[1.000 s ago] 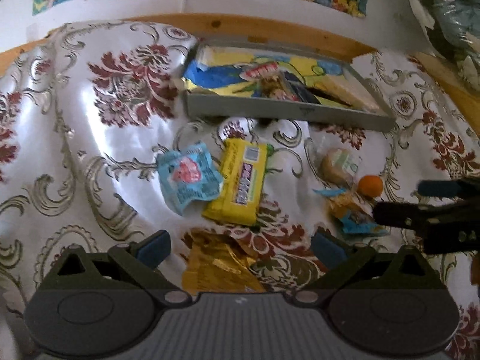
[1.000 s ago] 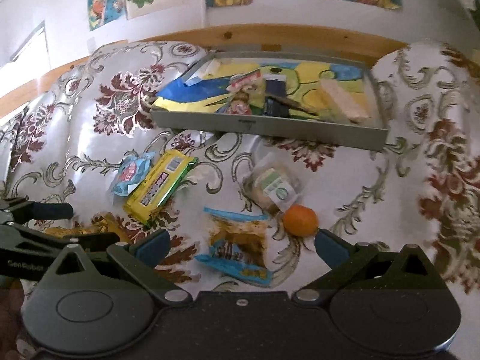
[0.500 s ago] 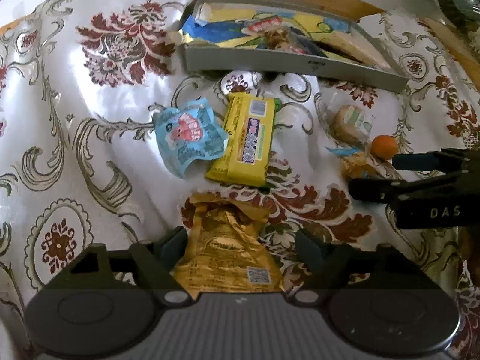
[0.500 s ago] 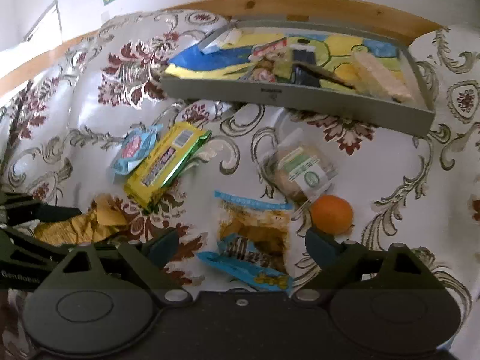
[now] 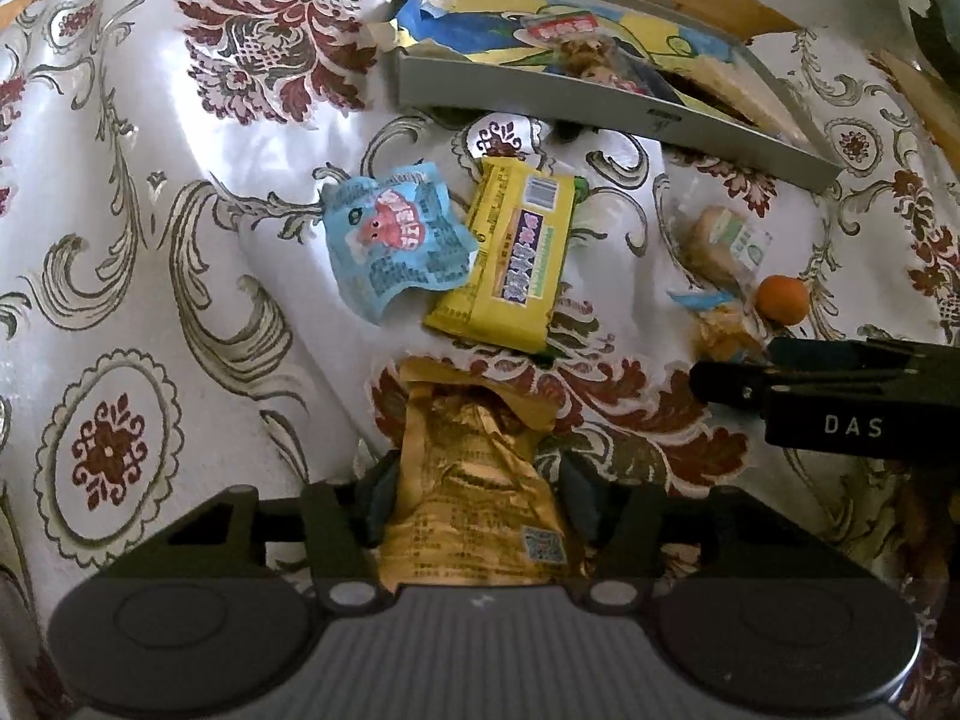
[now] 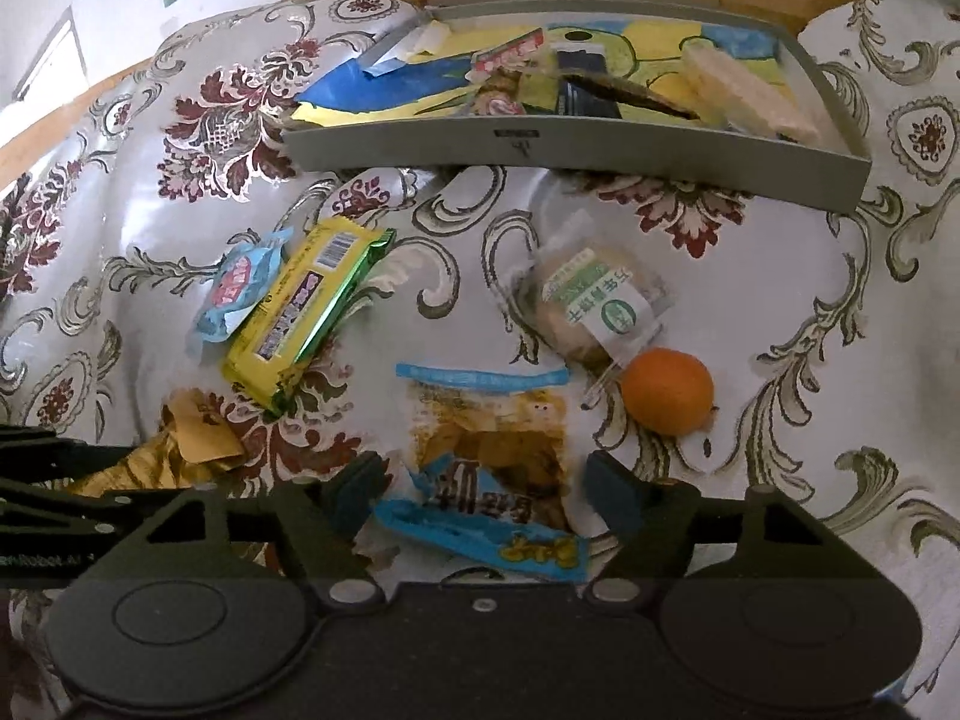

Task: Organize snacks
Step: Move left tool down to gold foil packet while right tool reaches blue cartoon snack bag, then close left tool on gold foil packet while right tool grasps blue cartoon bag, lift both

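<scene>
We are working on the gold snack packet [image 5: 474, 498], which is lying on the worktop [image 5: 180, 120] between the jaws of our left gripper [image 5: 477, 507]; its long axis is running straight ahead, away from the camera toward the tray [image 5: 600, 105]. The jaws are standing close on either side of it, but we cannot tell whether they are already pinching. Our right gripper [image 6: 483, 495] is straddling the blue and clear snack bag [image 6: 489, 456] with jaws spread, not touching. Beyond are lying a yellow bar [image 5: 513, 258], a light blue pouch [image 5: 393, 237], a wrapped bun [image 6: 591, 306] and an orange [image 6: 667, 390]. The packets' near ends are hidden under the gripper bodies
</scene>
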Available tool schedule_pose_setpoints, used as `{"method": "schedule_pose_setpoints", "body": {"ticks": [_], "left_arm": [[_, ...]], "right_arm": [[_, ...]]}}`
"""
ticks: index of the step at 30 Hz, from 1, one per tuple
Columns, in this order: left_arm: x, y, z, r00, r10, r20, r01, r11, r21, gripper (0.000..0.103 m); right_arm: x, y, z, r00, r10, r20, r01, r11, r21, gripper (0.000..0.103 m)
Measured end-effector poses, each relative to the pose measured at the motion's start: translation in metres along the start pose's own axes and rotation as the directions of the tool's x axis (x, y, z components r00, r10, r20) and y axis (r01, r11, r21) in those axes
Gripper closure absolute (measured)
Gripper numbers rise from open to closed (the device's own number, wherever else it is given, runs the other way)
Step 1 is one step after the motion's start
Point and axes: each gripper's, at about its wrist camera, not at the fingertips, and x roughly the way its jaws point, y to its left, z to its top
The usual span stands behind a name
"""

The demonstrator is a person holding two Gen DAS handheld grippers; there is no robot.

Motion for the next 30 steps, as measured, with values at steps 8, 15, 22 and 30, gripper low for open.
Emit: {"method": "schedule_pose_setpoints", "body": {"ticks": [8,15,22,30], "left_arm": [[-0.004,-0.006,-0.002,0.999,-0.039,-0.005,0.039,0.999,-0.001,0.046],[-0.002,-0.007,-0.005,0.999,-0.041,-0.003,0.041,0.999,0.009,0.045],[0.000,-0.010,-0.007,1.000,-0.029,0.005,0.029,0.999,0.020,0.041],[-0.003,-0.010,-0.008,0.999,-0.033,0.011,0.033,0.999,0.002,0.052]], "right_arm": [[-0.012,0.011,-0.006,0.998,0.052,-0.026,-0.052,0.998,-0.021,0.031],[-0.016,0.008,-0.009,0.997,0.060,-0.043,-0.061,0.998,-0.008,0.026],[-0.013,0.013,-0.010,0.998,0.037,-0.054,-0.038,0.999,-0.023,0.029],[-0.016,0.023,-0.015,0.999,0.015,-0.049,-0.017,0.999,-0.050,0.036]]}}
